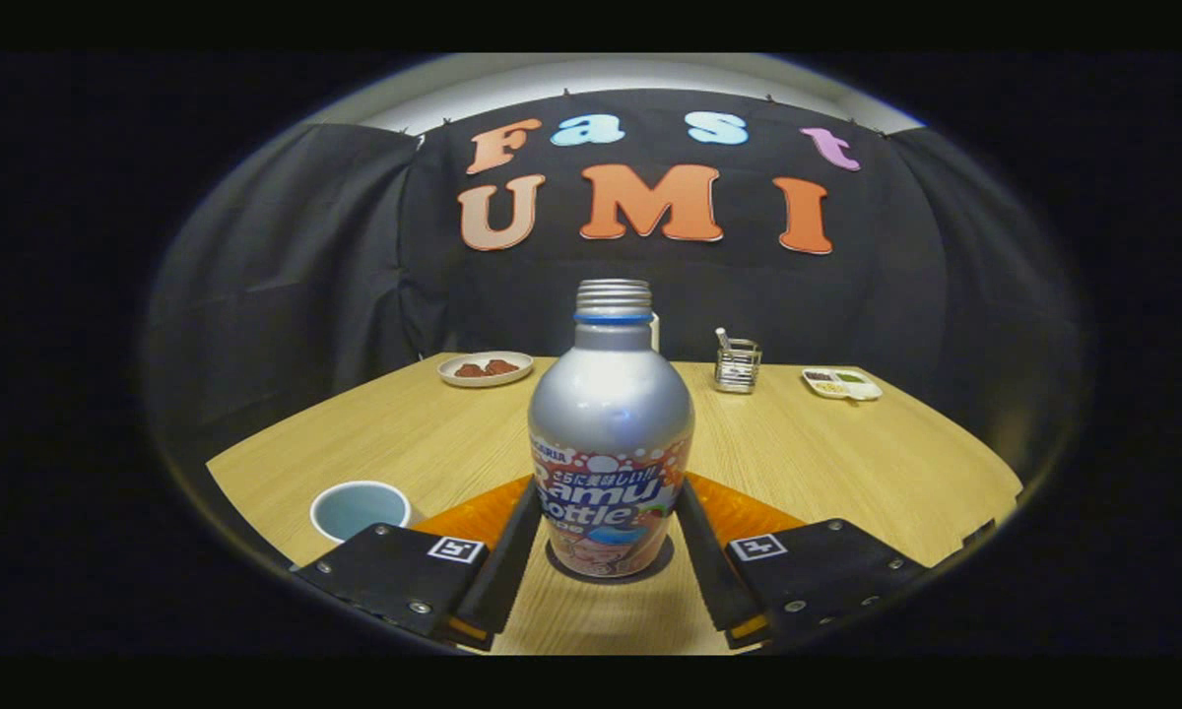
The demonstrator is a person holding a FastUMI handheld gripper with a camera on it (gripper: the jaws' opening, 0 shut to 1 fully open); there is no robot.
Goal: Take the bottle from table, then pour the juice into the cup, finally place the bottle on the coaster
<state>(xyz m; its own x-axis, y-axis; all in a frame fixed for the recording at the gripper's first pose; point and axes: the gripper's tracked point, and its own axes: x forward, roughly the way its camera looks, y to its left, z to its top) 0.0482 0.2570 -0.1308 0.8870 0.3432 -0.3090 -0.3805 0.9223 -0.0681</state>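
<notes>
A silver bottle (611, 414) with a colourful label and no cap stands upright between my fingers. Its base rests on a dark round coaster (662, 565) on the wooden table (847, 463). My gripper (609, 492) is shut on the bottle, one finger against each side of the label. A pale blue cup (360, 509) stands on the table just left of my left finger (512, 551), near the table's front edge. I cannot make out what is in the cup.
At the back of the table are a plate (485, 368) with brown food on the left, a wire holder (737, 365) right of the bottle and a small divided dish (842, 383) further right. Black cloth walls close in the booth.
</notes>
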